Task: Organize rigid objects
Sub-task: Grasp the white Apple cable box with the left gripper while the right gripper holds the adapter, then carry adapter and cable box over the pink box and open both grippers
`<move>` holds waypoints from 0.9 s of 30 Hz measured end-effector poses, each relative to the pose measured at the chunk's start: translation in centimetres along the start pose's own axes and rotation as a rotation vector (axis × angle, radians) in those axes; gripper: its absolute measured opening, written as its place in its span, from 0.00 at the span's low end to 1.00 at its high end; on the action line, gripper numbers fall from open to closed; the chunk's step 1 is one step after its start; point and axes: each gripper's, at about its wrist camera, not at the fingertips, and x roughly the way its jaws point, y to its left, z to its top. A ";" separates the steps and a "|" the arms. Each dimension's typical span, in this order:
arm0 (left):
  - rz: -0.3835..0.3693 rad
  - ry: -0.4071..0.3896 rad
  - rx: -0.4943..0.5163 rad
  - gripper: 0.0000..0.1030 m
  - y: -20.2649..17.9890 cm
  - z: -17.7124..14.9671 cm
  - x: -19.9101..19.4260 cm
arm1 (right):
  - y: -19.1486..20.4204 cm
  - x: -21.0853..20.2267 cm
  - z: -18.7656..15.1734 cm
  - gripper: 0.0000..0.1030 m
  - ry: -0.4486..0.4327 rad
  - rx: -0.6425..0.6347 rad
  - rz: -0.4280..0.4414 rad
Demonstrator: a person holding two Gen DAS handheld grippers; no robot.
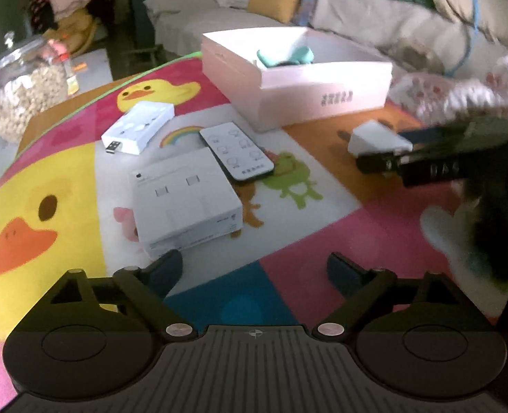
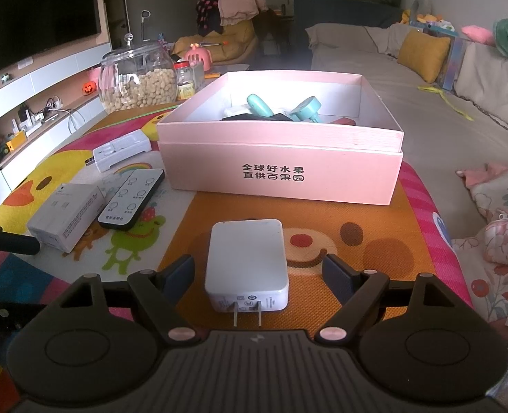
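A white charger [image 2: 246, 261] with two prongs lies on the cartoon mat between the open fingers of my right gripper [image 2: 258, 277]; neither finger touches it. It also shows in the left wrist view [image 1: 374, 139]. Behind it stands an open pink box [image 2: 281, 168] holding teal items and a dark item. A white carton [image 1: 185, 199], a black-edged remote [image 1: 236, 151] and a white USB device [image 1: 138, 126] lie on the mat. My left gripper [image 1: 254, 272] is open and empty, just in front of the carton.
A glass jar of nuts [image 2: 138, 77] stands at the mat's far left. A grey sofa [image 2: 425, 103] with a yellow cushion runs along the right. Floral fabric [image 2: 501, 227] lies past the mat's right edge.
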 end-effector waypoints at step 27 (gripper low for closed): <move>0.154 -0.165 -0.155 0.73 2.6 1.6 2.6 | 0.3 0.6 0.8 0.44 -0.024 -0.032 0.000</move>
